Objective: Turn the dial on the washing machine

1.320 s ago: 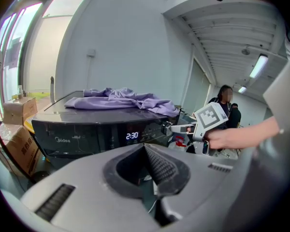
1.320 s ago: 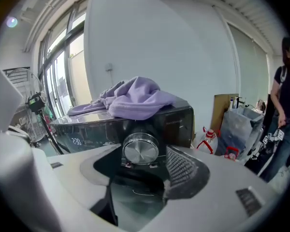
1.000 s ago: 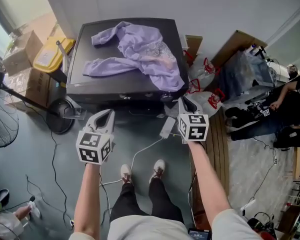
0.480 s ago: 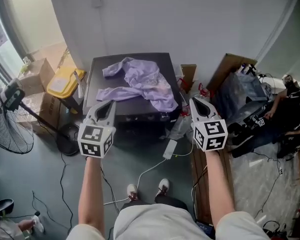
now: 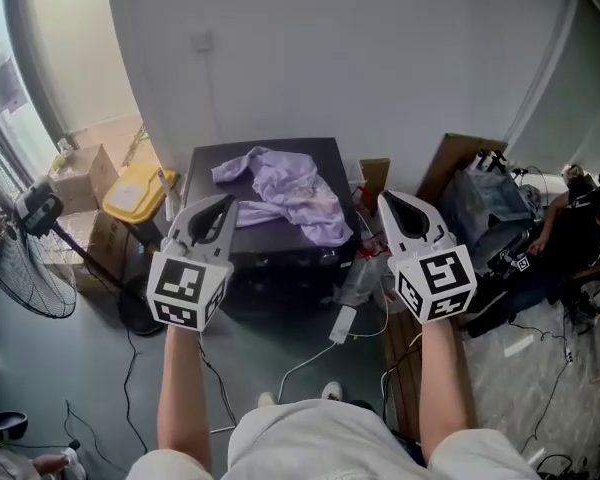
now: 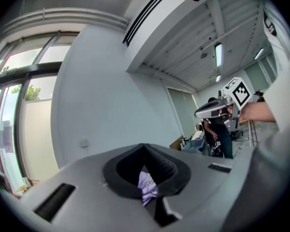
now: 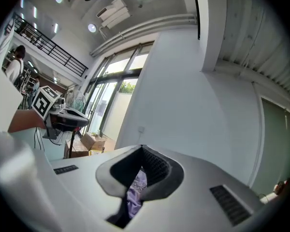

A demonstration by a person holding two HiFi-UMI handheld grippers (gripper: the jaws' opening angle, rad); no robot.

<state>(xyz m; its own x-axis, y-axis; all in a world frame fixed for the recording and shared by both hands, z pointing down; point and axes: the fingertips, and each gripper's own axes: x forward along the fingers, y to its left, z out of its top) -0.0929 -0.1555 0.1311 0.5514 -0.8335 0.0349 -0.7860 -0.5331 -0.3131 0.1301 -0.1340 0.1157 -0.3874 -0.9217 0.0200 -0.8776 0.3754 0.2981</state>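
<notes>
A black washing machine (image 5: pixel 205 173) stands against the wall with a purple garment (image 5: pixel 285 186) lying across its lid. Its dial cannot be made out from here. Both grippers are held up in the air in front of the machine, well short of it. My left gripper (image 5: pixel 224 201) is at its left front corner and is shut with nothing in it (image 6: pixel 145 146). My right gripper (image 5: pixel 385 197) hovers off the machine's right side and is also shut and empty (image 7: pixel 141 148). Each gripper view shows a strip of the purple garment (image 6: pixel 147 187) (image 7: pixel 135 190) behind the closed jaws.
Left of the machine are a yellow box (image 5: pixel 130 190), cardboard boxes (image 5: pixel 80 173) and a standing fan (image 5: pixel 25 258). A white power strip (image 5: pixel 342 323) and cables lie on the floor in front. Bags and cardboard (image 5: pixel 480 203) and a seated person (image 5: pixel 580 233) are at the right.
Both grippers have risen and drawn back from the machine's front panel. The head view has lifted too, so the washer looks smaller and farther off.
</notes>
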